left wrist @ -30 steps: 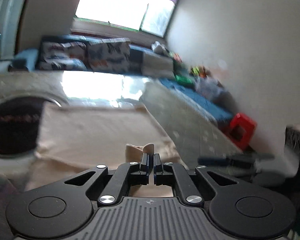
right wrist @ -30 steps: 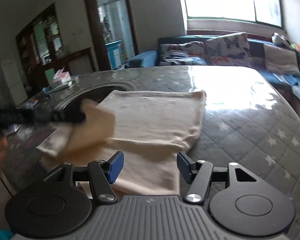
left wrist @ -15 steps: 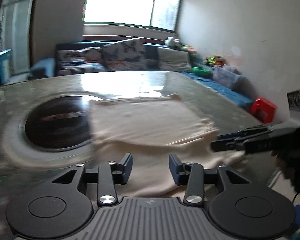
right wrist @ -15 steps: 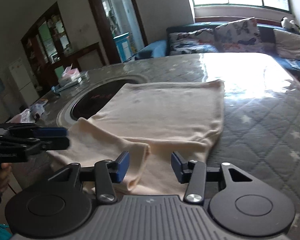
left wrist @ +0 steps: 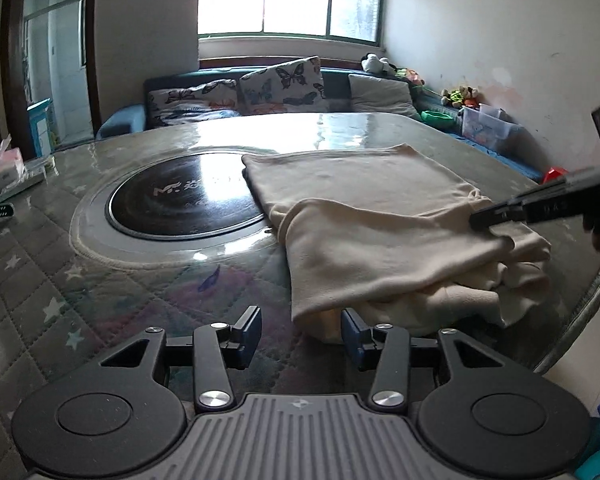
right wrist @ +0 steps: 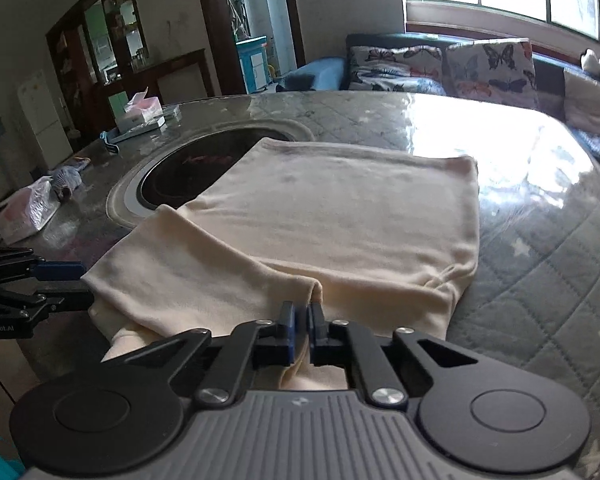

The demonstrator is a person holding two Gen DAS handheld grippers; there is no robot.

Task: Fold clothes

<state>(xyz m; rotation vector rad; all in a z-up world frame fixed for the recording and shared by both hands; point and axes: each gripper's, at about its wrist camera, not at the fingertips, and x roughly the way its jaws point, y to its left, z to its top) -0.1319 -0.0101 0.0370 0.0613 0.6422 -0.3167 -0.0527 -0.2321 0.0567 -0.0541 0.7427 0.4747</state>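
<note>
Right tongs (right wrist: 301,330) – jaws pinched together on a fold of the cream garment (right wrist: 340,216) at its near edge. Left tongs (left wrist: 301,330) – jaws spread wide, gripping nothing, just short of the garment's near corner. Garment lies partly folded on the quilted worktop (left wrist: 100,280). Black round hob (left wrist: 184,204) at 10 o'clock, partly beneath the cloth.
</note>
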